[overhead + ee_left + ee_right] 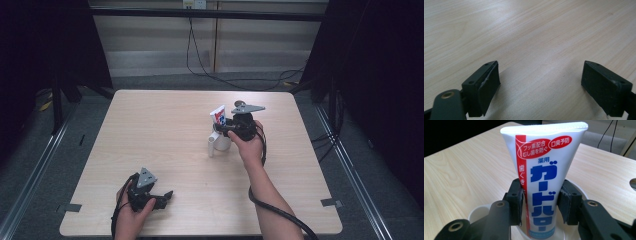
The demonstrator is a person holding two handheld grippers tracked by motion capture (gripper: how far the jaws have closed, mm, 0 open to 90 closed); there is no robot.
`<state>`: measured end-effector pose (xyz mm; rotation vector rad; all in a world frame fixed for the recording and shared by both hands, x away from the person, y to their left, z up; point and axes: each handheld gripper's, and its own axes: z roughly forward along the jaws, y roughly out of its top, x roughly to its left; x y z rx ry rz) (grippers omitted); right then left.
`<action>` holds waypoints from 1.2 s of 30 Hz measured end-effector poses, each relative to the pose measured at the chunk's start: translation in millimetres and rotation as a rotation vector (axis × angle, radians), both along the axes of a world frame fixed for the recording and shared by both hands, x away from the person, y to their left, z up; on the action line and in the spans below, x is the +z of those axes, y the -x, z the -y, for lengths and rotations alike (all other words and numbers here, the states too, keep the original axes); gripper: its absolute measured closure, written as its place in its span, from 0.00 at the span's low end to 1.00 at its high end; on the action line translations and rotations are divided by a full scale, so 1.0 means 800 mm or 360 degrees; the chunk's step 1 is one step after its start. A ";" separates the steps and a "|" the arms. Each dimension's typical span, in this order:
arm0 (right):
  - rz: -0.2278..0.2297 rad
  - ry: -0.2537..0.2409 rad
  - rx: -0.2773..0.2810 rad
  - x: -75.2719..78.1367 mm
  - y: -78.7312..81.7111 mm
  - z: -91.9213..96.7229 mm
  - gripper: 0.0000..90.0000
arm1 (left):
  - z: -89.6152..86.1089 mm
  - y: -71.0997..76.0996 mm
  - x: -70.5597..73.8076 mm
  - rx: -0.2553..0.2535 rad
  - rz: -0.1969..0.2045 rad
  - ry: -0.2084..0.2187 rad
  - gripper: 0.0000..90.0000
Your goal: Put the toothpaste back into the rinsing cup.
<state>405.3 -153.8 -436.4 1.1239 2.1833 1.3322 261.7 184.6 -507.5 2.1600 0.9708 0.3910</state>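
A white toothpaste tube (pixel 218 116) with red and blue print stands upright, cap end down, inside a white cup (pixel 221 143) right of the table's middle. My right gripper (pixel 224 128) is shut on the tube just above the cup's rim. In the right gripper view the tube (pixel 544 175) rises between both pads (pixel 517 202), which press its sides, with the cup's rim (pixel 477 212) below. My left gripper (pixel 165 196) rests near the table's front left, open, jaws pointing right. In its own view the left gripper (pixel 540 82) has bare wood between its wide-apart fingers.
The light wooden table (pixel 160 125) lies bare around the cup. Black cables (pixel 200 55) trail on the floor beyond its far edge. Dark curtains and metal floor rails (pixel 35 165) flank both sides.
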 end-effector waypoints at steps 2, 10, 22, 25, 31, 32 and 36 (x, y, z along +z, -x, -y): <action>-0.0012 0.0018 -0.0001 -0.003 0.002 0.001 0.64 | 0.000 0.000 0.000 0.0000 0.0001 0.0000 0.17; -0.0006 0.0033 -0.0004 -0.007 0.007 0.009 0.63 | 0.000 0.000 0.000 0.0000 0.0003 0.0000 0.17; 0.0010 0.0017 -0.0026 -0.006 0.015 0.020 0.55 | 0.000 0.000 0.000 -0.0004 0.0002 -0.0011 0.16; 0.0008 0.0011 -0.0022 -0.004 0.016 0.020 0.48 | 0.000 0.000 0.000 -0.0003 0.0002 -0.0009 0.16; 0.0000 0.0055 -0.0013 0.002 0.018 0.019 0.35 | 0.000 0.000 0.000 -0.0004 0.0002 -0.0009 0.16; 0.0000 0.0055 -0.0013 0.002 0.018 0.019 0.35 | 0.000 0.000 0.000 -0.0004 0.0001 -0.0009 0.16; 0.0007 0.0095 -0.0023 0.005 0.019 0.021 0.28 | 0.000 0.000 0.000 -0.0004 0.0001 -0.0010 0.16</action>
